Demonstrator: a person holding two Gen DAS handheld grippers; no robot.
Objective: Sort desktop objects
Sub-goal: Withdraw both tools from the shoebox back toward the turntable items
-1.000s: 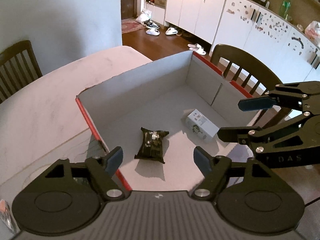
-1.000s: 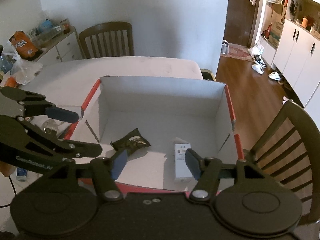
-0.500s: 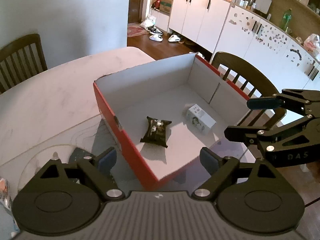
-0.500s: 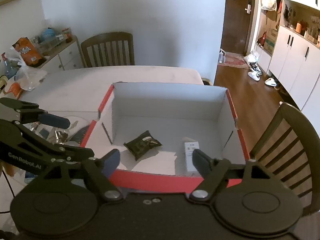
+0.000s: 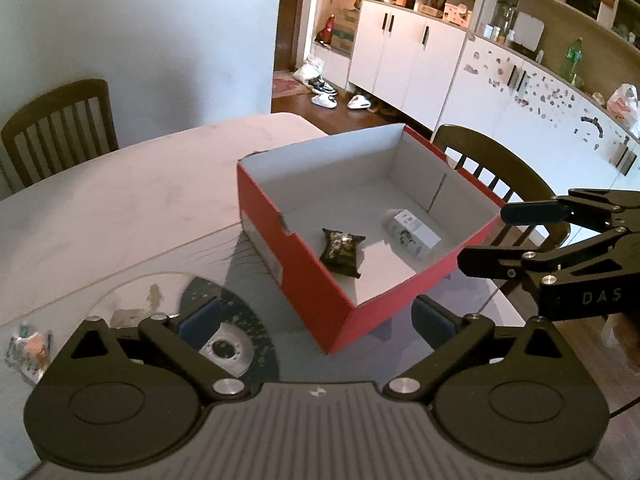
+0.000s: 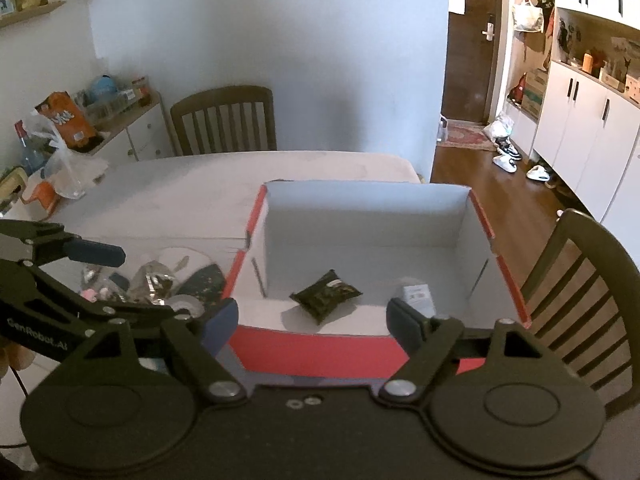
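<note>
A: Left tool point(image 5: 316, 316) spread wide, nothing between its blue pads, hovering above the corner of the open red cardboard box with the white inside point(image 5: 308, 280). Right tool point(image 6: 312, 316) just as wide and empty, over the box's near wall.

B: And the sorted goods?

A: A dark crinkly foil packet point(image 5: 341, 250) lies flat mid-floor of the box; a small white carton point(image 5: 412, 234) sits beside it, apart. The packet's long axis runs slantwise from the near wall towards the far right corner. The carton's points roughly at the far wall.

B: What's left out?

A: A heap on the pale tabletop point(image 6: 168, 196) just left of the box: a dark speckled disc point(image 5: 236, 340), clear wrappers point(image 6: 156, 280), small bits I can't identify.

B: Trouble ahead?

A: I'd say a low sweep by the left tool could clip that red wall and shove the box. And the wrappers overlap, so one pinch may drag up two things.
</note>
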